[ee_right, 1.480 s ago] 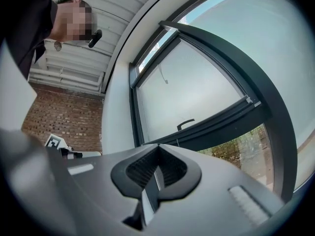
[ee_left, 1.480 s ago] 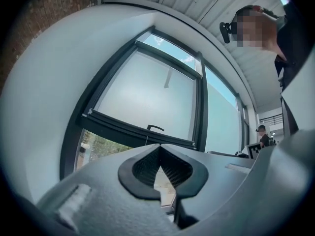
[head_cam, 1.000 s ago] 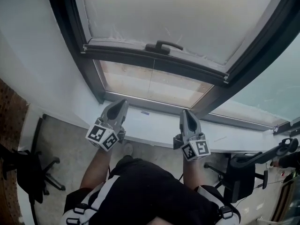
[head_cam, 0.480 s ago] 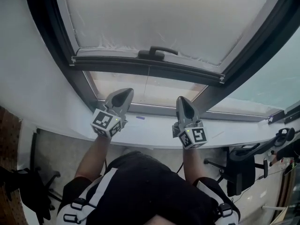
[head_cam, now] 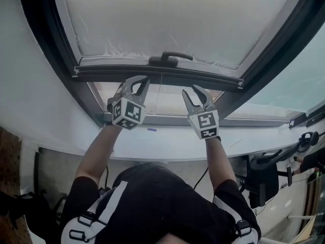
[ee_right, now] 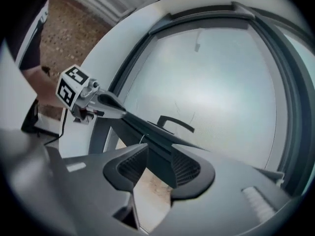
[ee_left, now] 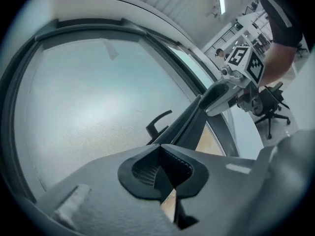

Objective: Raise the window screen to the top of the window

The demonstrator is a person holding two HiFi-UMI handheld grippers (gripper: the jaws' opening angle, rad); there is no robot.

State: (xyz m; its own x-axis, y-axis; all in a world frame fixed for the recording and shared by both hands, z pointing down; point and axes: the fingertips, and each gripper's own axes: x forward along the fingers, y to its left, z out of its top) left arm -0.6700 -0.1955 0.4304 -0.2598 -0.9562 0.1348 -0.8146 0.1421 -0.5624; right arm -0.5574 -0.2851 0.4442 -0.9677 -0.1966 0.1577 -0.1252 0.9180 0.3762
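Head view, with the two gripper views. We saw both forearms stretched forward over the sill (head_cam: pixel 167 141), and each gripper pointed nearly level at the window.

The left gripper (head_cam: pixel 139 80) had its fingers (ee_left: pixel 147 168) closed tip to tip, with nothing between them. The dark bottom bar (head_cam: pixel 203 78) of the window screen (head_cam: pixel 177 19) ran just beyond those fingertips, and we could not tell whether they touched it.

The right gripper (head_cam: pixel 192 91) held its fingers (ee_right: pixel 189 168) moderately apart; its jaws had just been opening. In the right gripper view the bottom bar showed in the gap between the two pads. A strip of daylight lay between the bar and the pad on that view's left, so we read no clamping there.

The handle (head_cam: pixel 170 58) stood on the bar, beyond the fingertips and roughly midway between the two grippers. The pale screen mesh filled the frame beyond and above the fingers. Its bar sat low, near the foot of the window, leaving a narrow band of clear glass (head_cam: pixel 162 99) beneath the fingertips.
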